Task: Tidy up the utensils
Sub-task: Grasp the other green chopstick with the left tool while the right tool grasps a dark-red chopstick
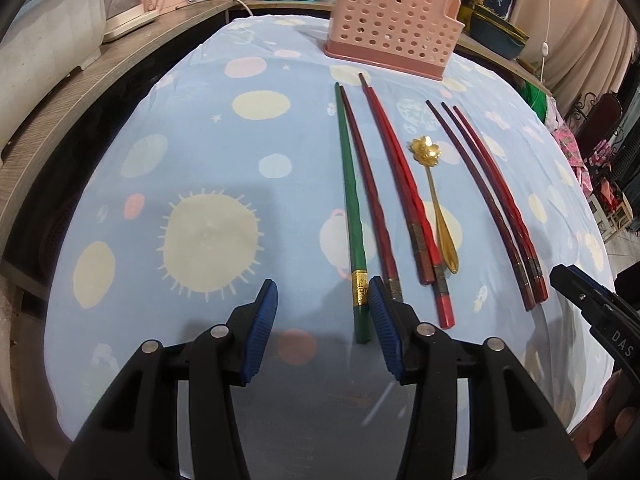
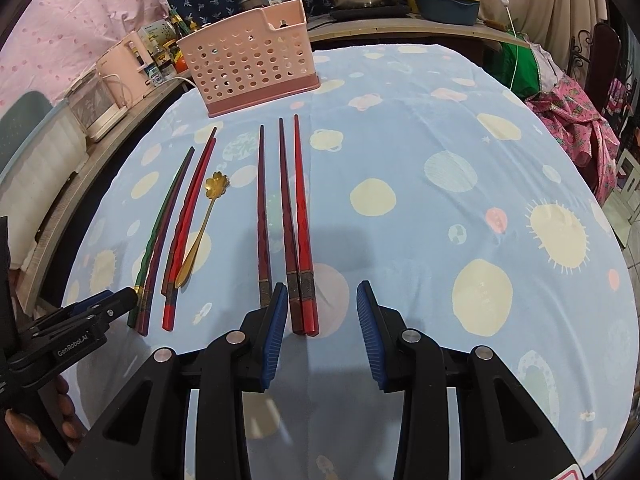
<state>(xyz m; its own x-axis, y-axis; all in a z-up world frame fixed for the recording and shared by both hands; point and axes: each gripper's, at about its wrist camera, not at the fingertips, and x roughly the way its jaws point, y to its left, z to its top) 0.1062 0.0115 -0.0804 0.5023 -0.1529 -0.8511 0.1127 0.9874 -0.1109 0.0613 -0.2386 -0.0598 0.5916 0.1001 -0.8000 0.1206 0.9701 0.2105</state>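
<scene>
A: Where do we stand with the utensils?

B: We see them all lying flat on the blue patterned tablecloth (image 1: 208,128), side by side, long axes running from us toward the pink perforated holder (image 1: 390,20) at the far end of the cloth. Thin tips point at the holder, thick decorated ends point back at us.

A: And the order?

B: From the left wrist view: the green chopstick (image 1: 350,200) leftmost with a dark red one (image 1: 366,196) just beside it, then a pair of red chopsticks (image 1: 404,196) touching along their length, then the gold spoon (image 1: 434,196), flower-shaped bowl toward the holder, handle toward us. Three more dark red chopsticks (image 2: 284,216) lie to the right, close together.

A: Our grippers?

B: Our left gripper (image 1: 323,320) has its fingers spread, holding nothing, with the green chopstick's thick end between the blue pads (image 1: 262,328). Our right gripper (image 2: 322,332) is likewise spread and empty, with the butt ends of two of the three chopsticks lying in its gap.
</scene>
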